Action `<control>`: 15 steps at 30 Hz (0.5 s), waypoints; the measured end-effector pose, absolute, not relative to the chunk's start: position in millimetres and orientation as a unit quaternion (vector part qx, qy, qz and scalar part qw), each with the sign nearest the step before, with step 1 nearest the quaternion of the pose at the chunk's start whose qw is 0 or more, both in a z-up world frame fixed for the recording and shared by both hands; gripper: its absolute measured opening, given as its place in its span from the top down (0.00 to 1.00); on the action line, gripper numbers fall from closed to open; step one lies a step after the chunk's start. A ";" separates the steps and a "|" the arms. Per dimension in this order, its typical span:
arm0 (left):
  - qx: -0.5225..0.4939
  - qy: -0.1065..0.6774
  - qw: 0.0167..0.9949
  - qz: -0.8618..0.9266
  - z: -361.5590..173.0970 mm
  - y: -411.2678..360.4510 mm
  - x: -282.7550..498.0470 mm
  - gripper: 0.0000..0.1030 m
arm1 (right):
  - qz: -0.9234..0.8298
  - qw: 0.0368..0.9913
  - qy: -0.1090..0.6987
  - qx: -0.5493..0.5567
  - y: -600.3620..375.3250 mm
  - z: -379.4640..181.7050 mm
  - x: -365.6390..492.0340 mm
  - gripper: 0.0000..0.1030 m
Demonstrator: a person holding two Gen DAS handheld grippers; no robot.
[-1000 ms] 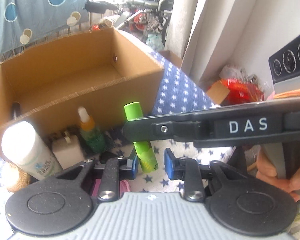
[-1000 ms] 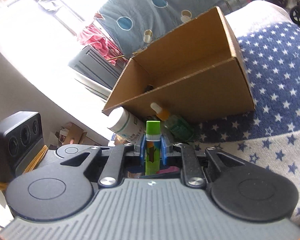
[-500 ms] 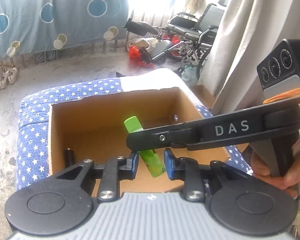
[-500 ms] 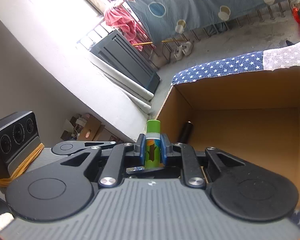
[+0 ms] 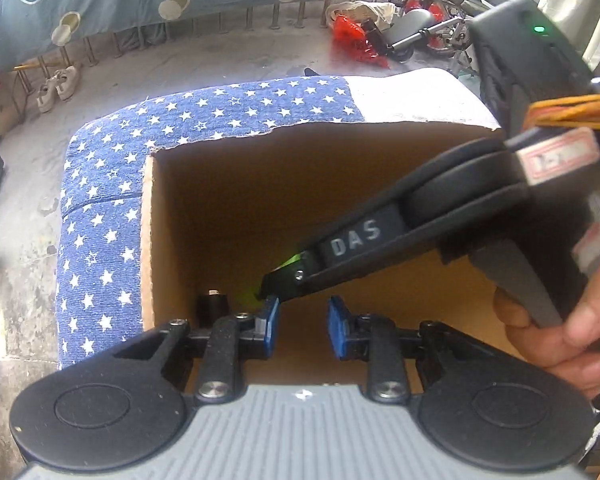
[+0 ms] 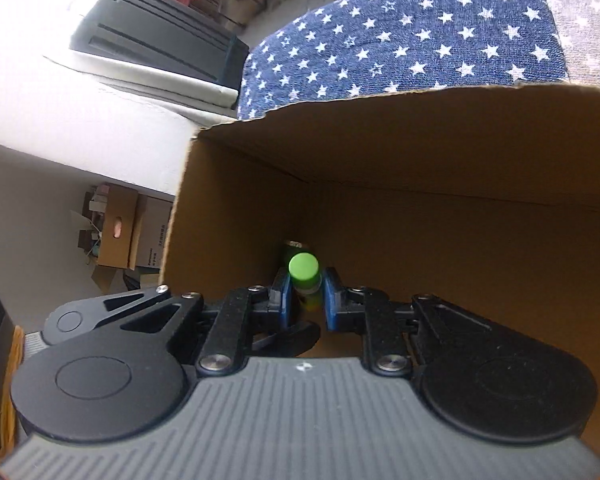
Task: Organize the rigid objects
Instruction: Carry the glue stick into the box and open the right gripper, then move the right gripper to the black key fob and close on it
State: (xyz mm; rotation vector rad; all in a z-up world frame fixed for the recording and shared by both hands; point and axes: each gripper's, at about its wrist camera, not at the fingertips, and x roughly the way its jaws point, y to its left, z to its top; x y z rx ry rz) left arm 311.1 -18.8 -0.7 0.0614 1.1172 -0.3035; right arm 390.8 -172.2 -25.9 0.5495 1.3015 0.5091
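Observation:
An open cardboard box point(image 5: 228, 184) sits on a blue star-patterned blanket point(image 5: 100, 220). My right gripper point(image 6: 305, 292) points down into the box point(image 6: 440, 152), shut on a green tube point(image 6: 304, 270) whose cap faces the camera. A small black cylinder point(image 6: 296, 246) stands in the box's corner just beyond the tube. In the left wrist view the right gripper point(image 5: 276, 280) reaches in from the right, held by a hand point(image 5: 572, 328); only a sliver of the green tube point(image 5: 290, 260) shows. My left gripper point(image 5: 302, 320) hovers over the box's near edge, its blue pads apart with nothing between them. The black cylinder point(image 5: 212, 304) is by its left finger.
The blanket point(image 6: 400, 40) covers a cushion under the box. Beyond it lies a concrete floor point(image 5: 180, 64) with shoes point(image 5: 56, 84), a red bag point(image 5: 352, 36) and a wheelchair point(image 5: 432, 20). More cardboard boxes point(image 6: 120, 236) and a dark crate point(image 6: 156, 44) stand to the left.
Both grippers swung from in front of the box, near the bottles, to above its opening. The right gripper carried the green tube down inside the box. The view now looks steeply down.

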 end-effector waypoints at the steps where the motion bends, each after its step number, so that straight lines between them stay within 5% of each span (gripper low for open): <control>1: 0.032 0.525 0.838 -0.143 0.0 -19.2 311.1 0.73 | 0.227 0.731 0.595 0.245 -168.4 -30.0 394.7 0.83; 8: 0.034 0.503 0.852 -0.142 13.6 -21.1 300.6 0.71 | 0.218 0.755 0.583 0.206 -157.5 -24.2 396.1 0.52; 15: 0.022 0.462 0.872 -0.159 45.7 -20.0 263.0 0.65 | 0.214 0.790 0.532 0.215 -191.9 30.1 334.8 0.50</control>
